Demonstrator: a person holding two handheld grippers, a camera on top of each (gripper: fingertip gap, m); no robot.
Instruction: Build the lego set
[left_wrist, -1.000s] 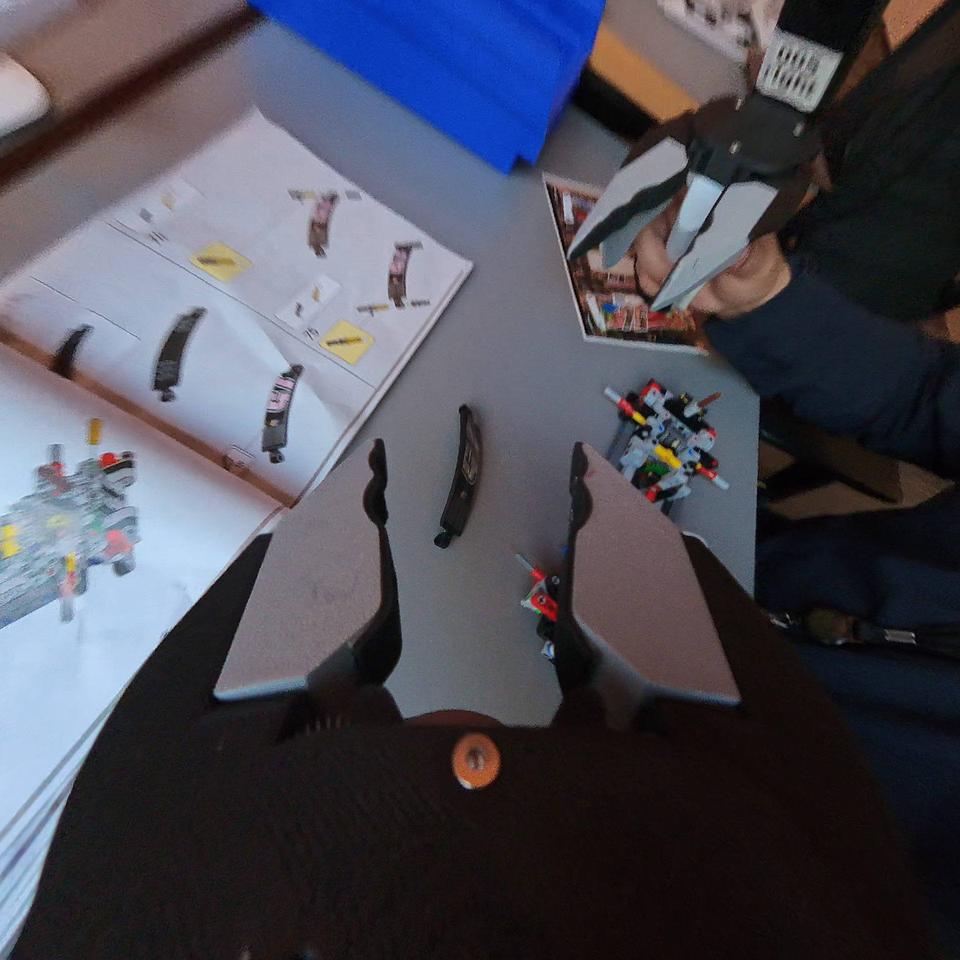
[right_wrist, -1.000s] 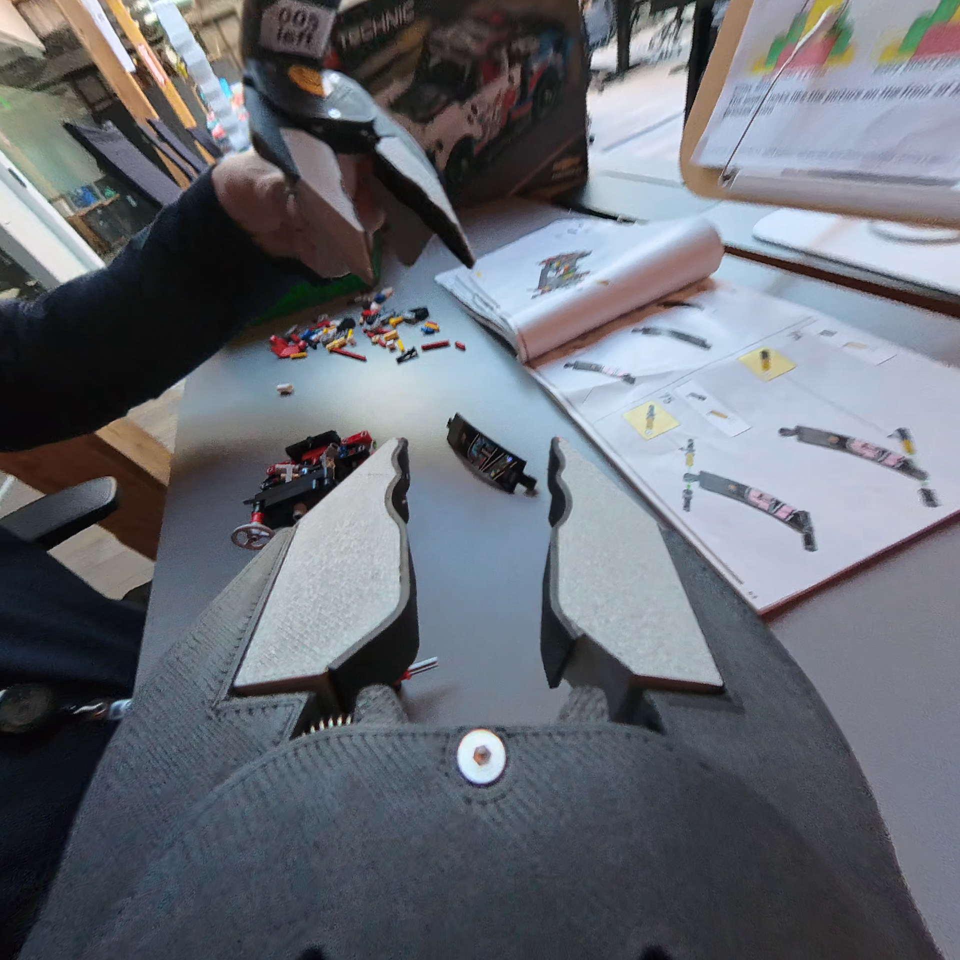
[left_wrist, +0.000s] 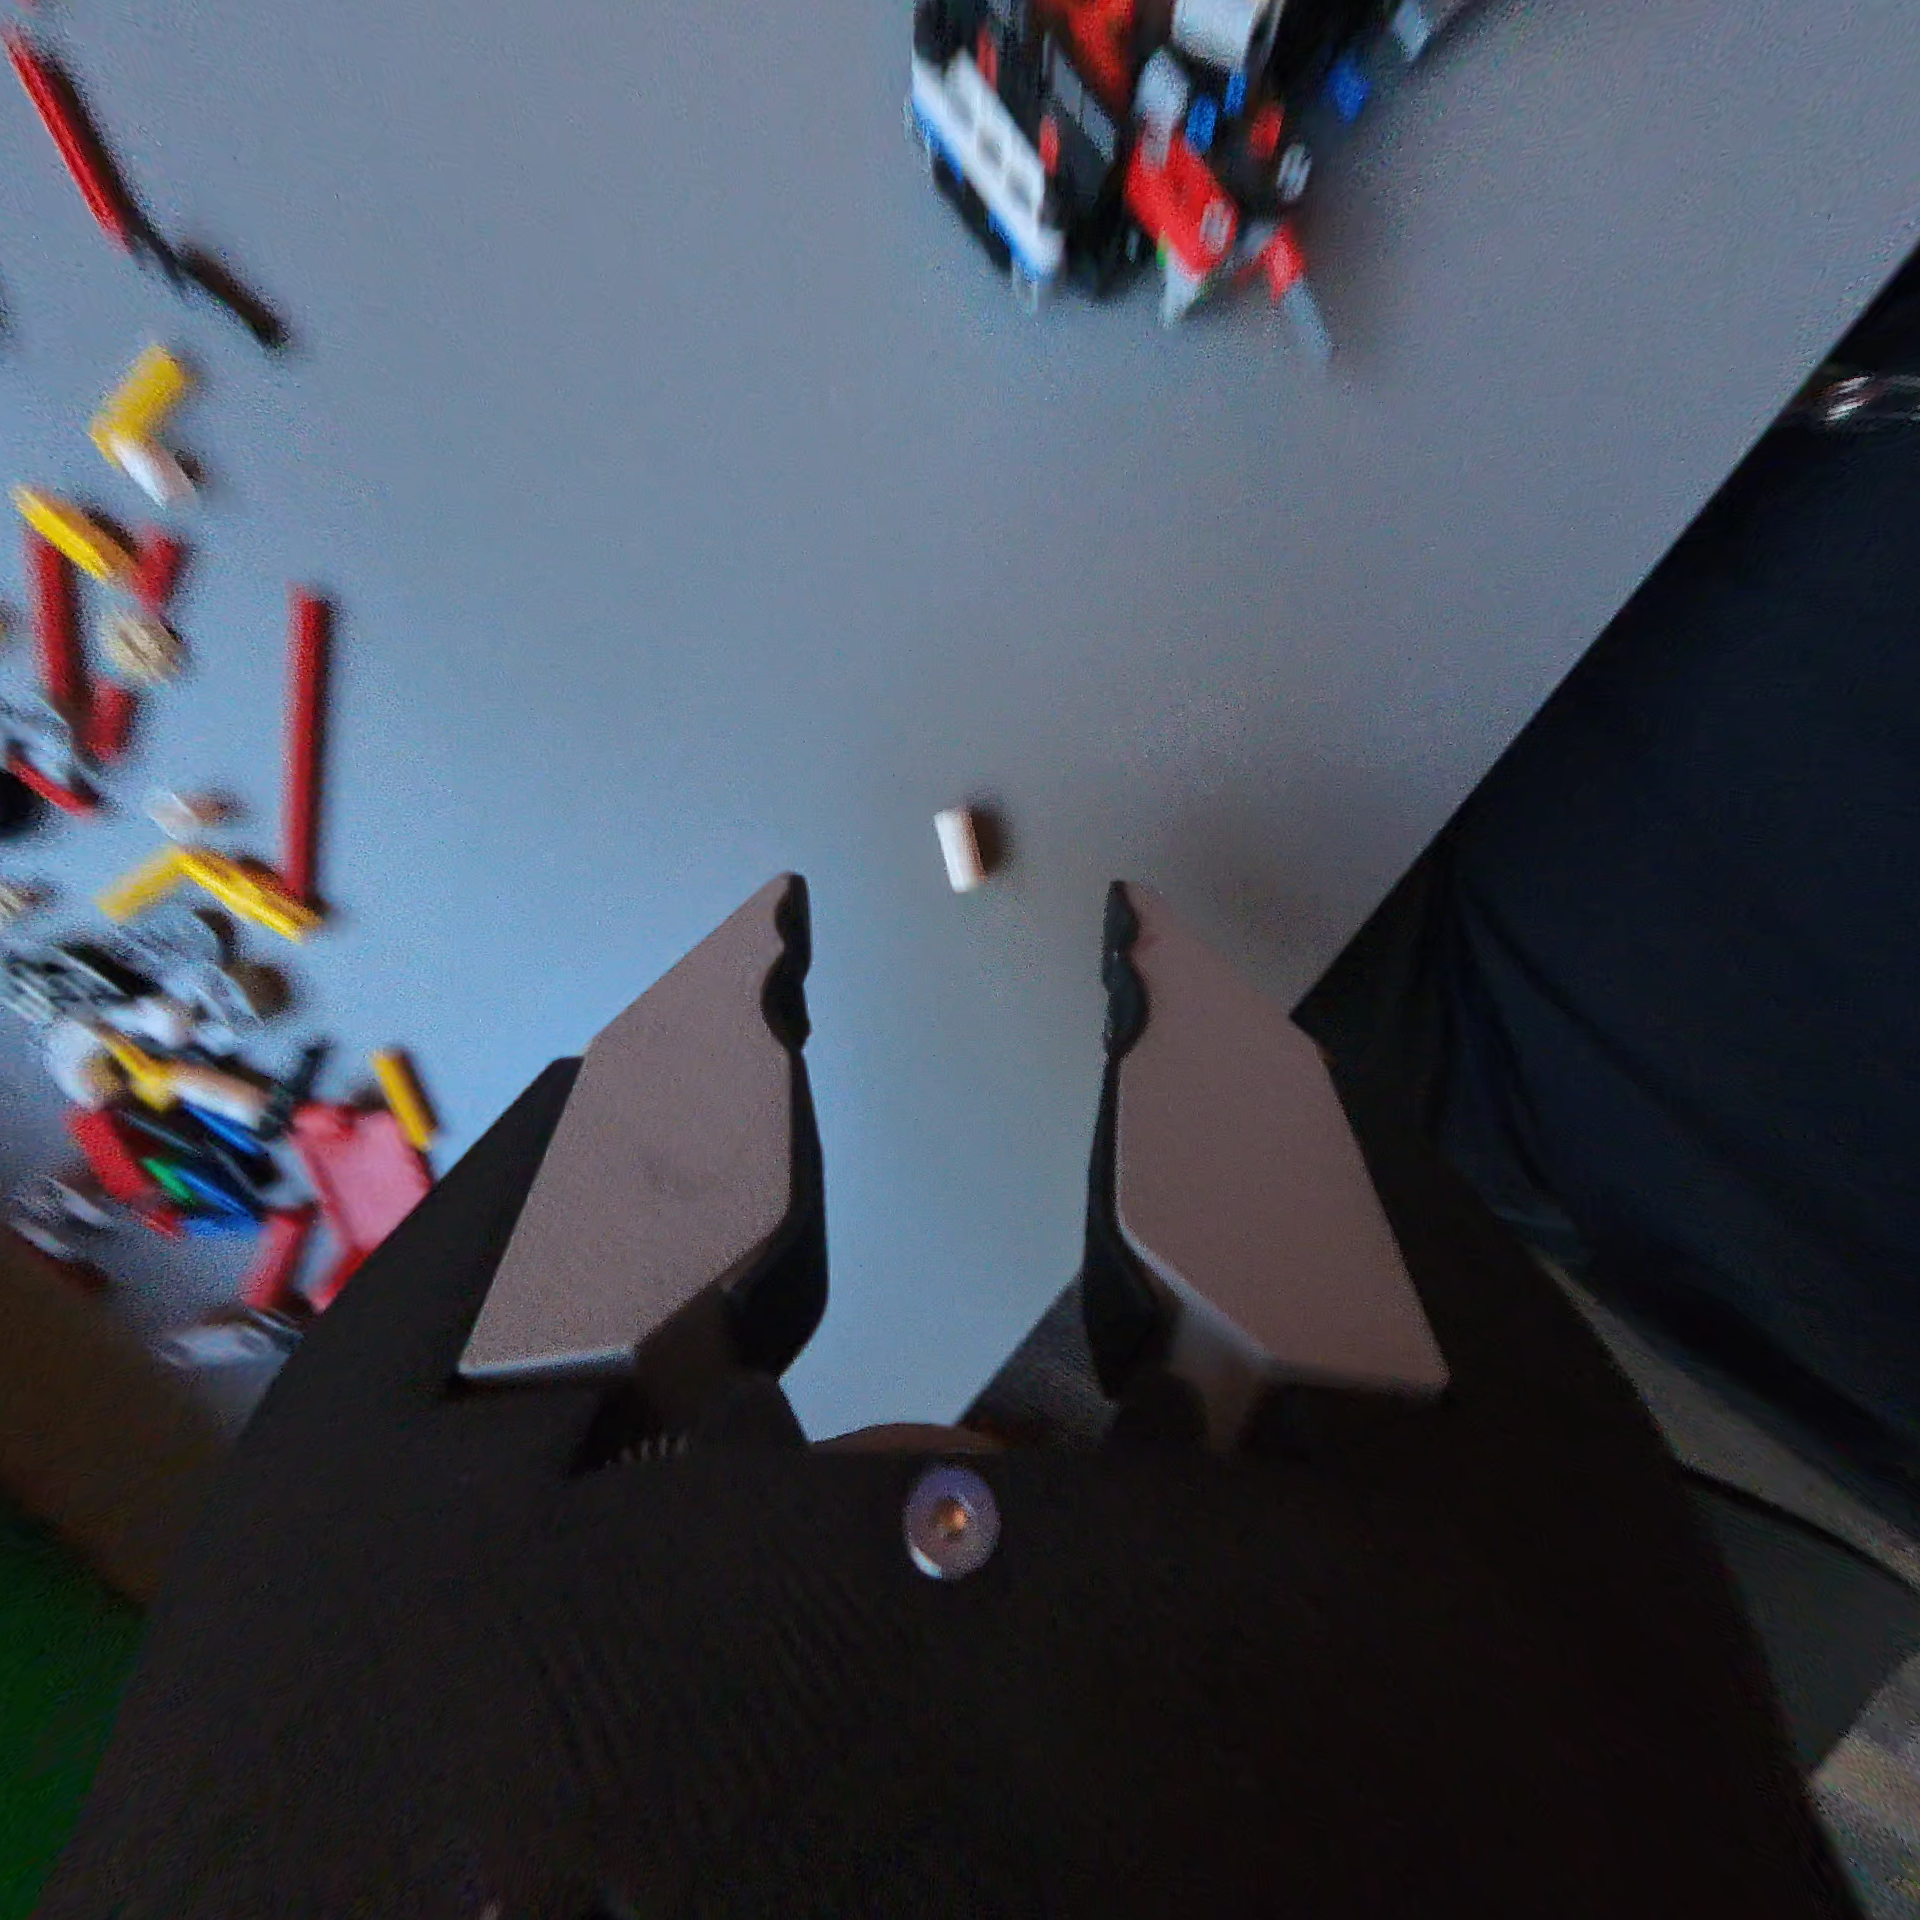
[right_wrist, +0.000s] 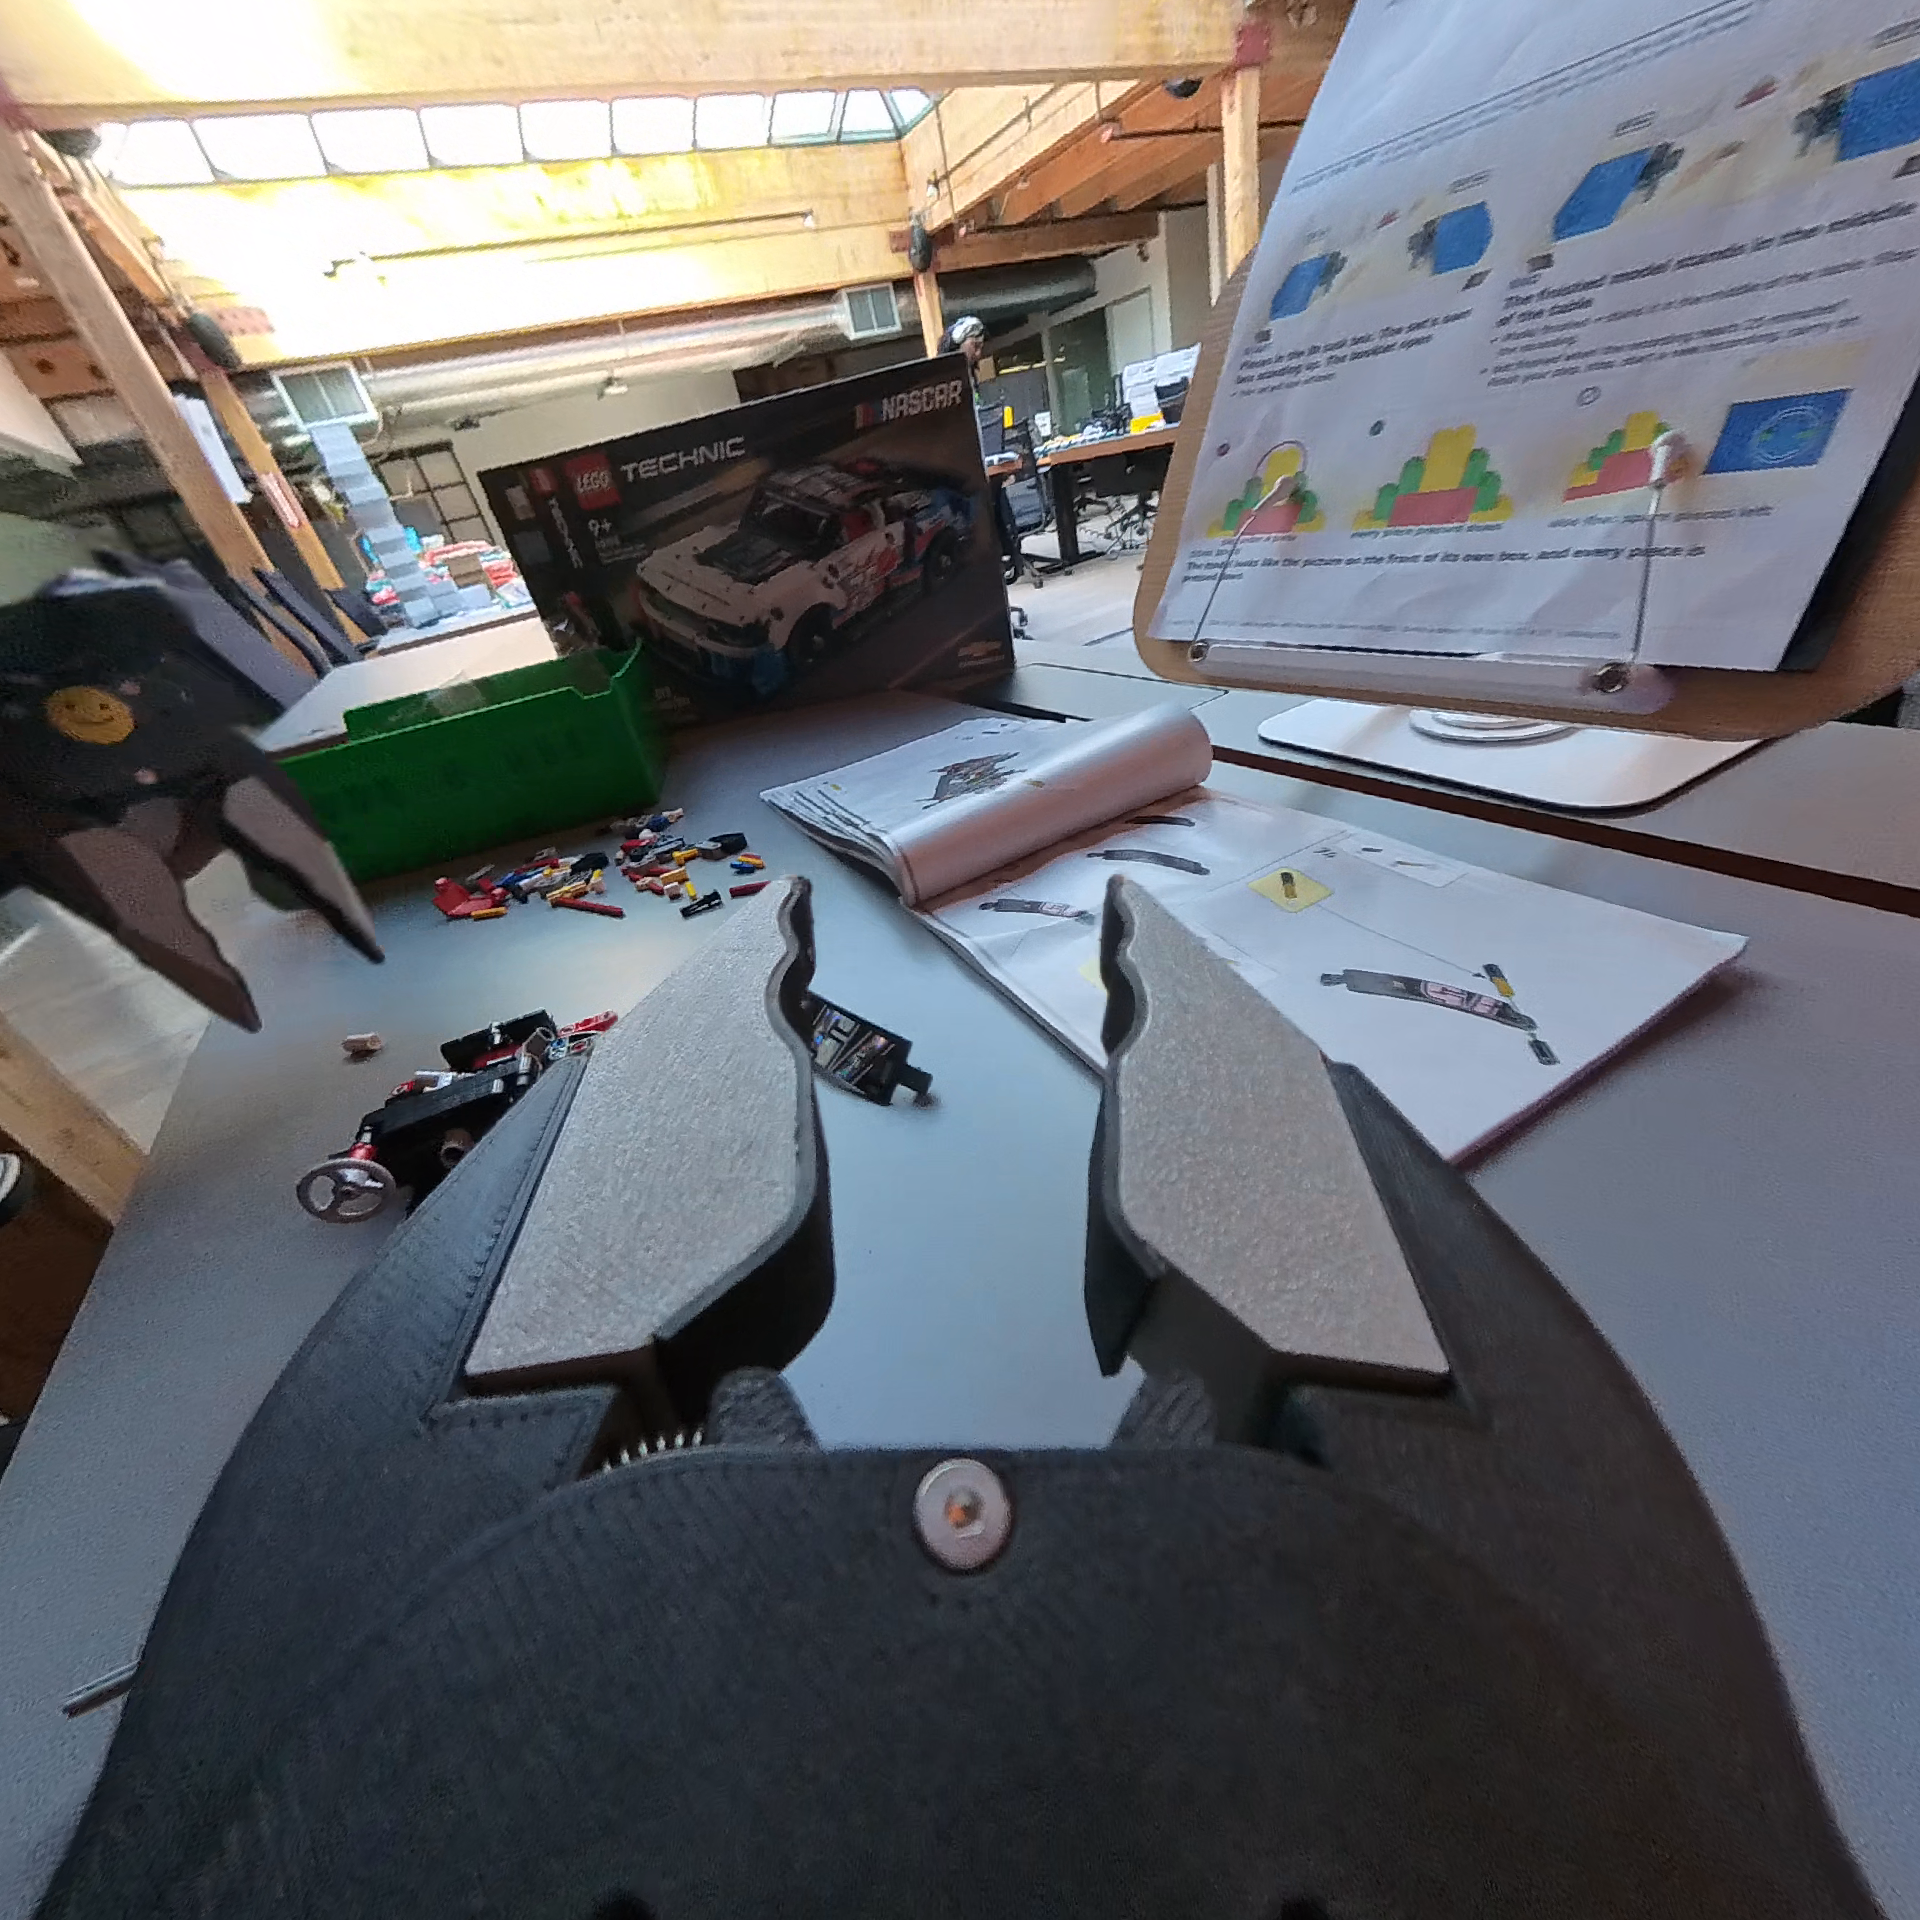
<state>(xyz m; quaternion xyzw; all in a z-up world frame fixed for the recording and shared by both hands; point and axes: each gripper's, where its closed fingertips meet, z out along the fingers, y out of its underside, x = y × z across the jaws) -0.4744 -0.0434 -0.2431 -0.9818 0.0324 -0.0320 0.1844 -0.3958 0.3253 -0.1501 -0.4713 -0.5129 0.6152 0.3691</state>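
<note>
**Q:** What does the left wrist view show?

**A:** The left gripper (left_wrist: 951, 899) is tilted down over the grey desk (left_wrist: 623, 520). Its fingers are spread and nothing is between them. A small white cylindrical piece (left_wrist: 958, 850) lies on the desk just beyond the fingertips, roughly in line with the gap and touching neither pad. Loose red, yellow and black building pieces (left_wrist: 156, 727) lie scattered to one side. A partly built model (left_wrist: 1101, 156) sits farther ahead, and the view is blurred.

**Q:** And the right wrist view?

**A:** The right gripper (right_wrist: 951, 904) is low over the desk. Its fingers are also spread and hold nothing. The thing nearest to it is a black curved panel piece (right_wrist: 862, 1055), which lies flat beyond the fingertips and is partly hidden behind one finger. An open instruction booklet (right_wrist: 1351, 966) lies to the other side.

**Q:** What surrounds them?

**A:** A green bin (right_wrist: 478, 769) stands at the back of the desk. Beside it is a printed box showing a white racing car (right_wrist: 769, 540). A clipboard stand with a sheet (right_wrist: 1507, 416) stands on the booklet's side.
</note>
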